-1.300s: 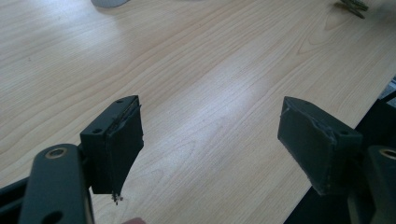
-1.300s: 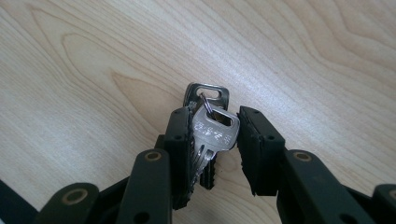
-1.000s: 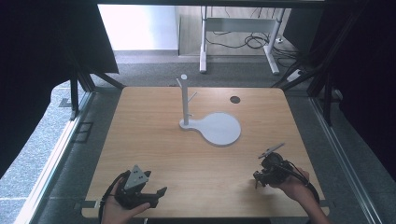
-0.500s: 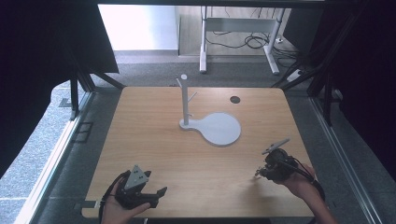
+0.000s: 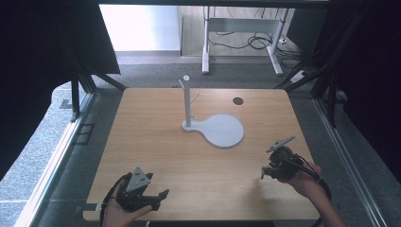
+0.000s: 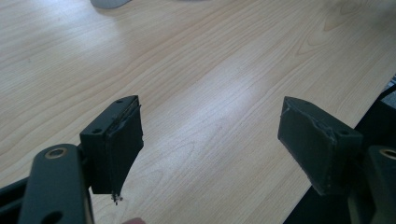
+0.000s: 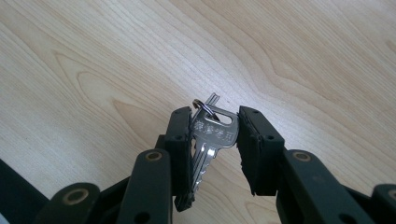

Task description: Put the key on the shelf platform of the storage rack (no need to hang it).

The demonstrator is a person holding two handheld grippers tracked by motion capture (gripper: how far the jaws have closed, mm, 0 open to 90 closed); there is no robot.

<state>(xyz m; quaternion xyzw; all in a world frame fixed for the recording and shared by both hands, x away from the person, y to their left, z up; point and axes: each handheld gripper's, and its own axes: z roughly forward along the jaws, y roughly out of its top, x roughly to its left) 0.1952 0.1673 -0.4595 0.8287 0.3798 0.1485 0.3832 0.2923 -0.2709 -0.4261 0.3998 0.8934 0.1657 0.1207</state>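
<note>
One pale wooden bench, one white peg stand on a round flat base, one silver key on a ring, two black two-jaw grippers.

Overhead view; two close table-level views

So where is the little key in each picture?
High view: too small to make out; it would be at the right gripper, low on the right.
Left gripper view: the key is not in it.
Right gripper view: the key sits middle, between the jaws, its ring on top.
Shared landmark: the wooden table.
</note>
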